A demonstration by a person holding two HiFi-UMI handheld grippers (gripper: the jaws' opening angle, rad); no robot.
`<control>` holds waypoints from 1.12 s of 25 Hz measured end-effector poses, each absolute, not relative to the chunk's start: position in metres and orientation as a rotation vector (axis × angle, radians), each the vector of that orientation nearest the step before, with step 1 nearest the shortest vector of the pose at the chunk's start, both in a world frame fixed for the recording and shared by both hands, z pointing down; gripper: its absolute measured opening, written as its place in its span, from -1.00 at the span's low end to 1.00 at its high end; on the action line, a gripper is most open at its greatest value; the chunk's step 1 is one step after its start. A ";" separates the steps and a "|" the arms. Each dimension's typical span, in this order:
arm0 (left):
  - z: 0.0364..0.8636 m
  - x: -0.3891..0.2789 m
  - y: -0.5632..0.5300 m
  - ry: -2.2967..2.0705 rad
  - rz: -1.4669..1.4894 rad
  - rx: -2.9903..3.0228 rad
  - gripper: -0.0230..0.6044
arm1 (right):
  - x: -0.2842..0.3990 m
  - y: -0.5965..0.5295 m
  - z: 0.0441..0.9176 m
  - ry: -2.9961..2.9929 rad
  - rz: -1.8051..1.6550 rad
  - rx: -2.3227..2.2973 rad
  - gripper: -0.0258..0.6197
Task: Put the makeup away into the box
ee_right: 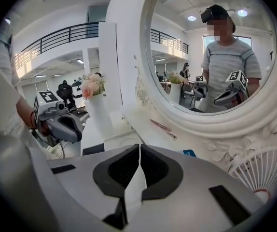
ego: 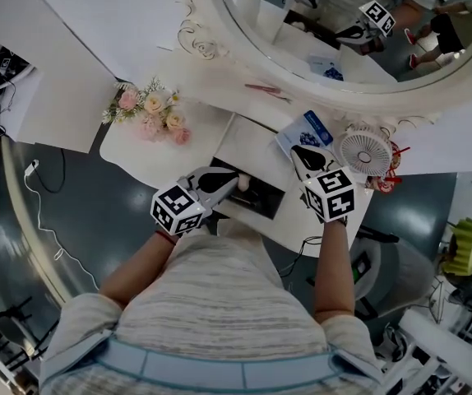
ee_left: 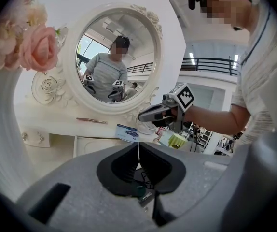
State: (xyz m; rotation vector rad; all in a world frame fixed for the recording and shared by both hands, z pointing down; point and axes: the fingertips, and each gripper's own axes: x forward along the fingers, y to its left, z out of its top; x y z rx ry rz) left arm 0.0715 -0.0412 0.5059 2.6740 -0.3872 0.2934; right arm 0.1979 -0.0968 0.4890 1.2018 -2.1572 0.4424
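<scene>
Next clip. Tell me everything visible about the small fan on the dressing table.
The fan is small, round and white, apparently plastic, with a grille of thin radial ribs around a plain hub. It stands at the right end of the white tabletop, just below the mirror's carved frame and beside a blue-and-white packet, its face tilted up toward the person. Something red shows at its lower edge. Whether the blades spin cannot be told.

The dressing table is glossy white paint, the mirror smooth glass, the left tongs matt grey plastic.
</scene>
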 end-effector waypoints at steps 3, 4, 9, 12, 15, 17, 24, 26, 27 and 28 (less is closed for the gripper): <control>0.507 0.071 -0.043 -0.392 0.295 2.669 -0.88 | 0.199 -0.117 0.490 -2.165 0.442 1.207 -0.87; 0.507 0.070 -0.044 -0.394 0.296 2.668 -0.88 | 0.200 -0.124 0.491 -2.165 0.440 1.210 -0.87; 0.507 0.069 -0.047 -0.395 0.299 2.665 -0.88 | 0.207 -0.156 0.494 -2.140 0.407 1.237 -0.87; 0.509 0.069 -0.048 -0.395 0.301 2.661 -0.88 | 0.210 -0.174 0.499 -2.120 0.402 1.258 -0.87; 0.511 0.068 -0.051 -0.397 0.304 2.656 -0.88 | 0.211 -0.188 0.511 -2.102 0.425 1.258 -0.87; 0.512 0.068 -0.052 -0.399 0.306 2.653 -0.88 | 0.212 -0.196 0.521 -2.083 0.444 1.255 -0.87; 0.516 0.066 -0.052 -0.401 0.320 2.639 -0.88 | 0.221 -0.215 0.551 -2.007 0.500 1.280 -0.80; 0.518 0.065 -0.052 -0.402 0.324 2.634 -0.88 | 0.224 -0.219 0.556 -1.987 0.512 1.284 -0.74; 0.519 0.065 -0.052 -0.403 0.325 2.631 -0.88 | 0.225 -0.222 0.558 -1.976 0.515 1.286 -0.73; 0.519 0.065 -0.053 -0.403 0.326 2.630 -0.88 | 0.226 -0.224 0.560 -1.966 0.519 1.289 -0.74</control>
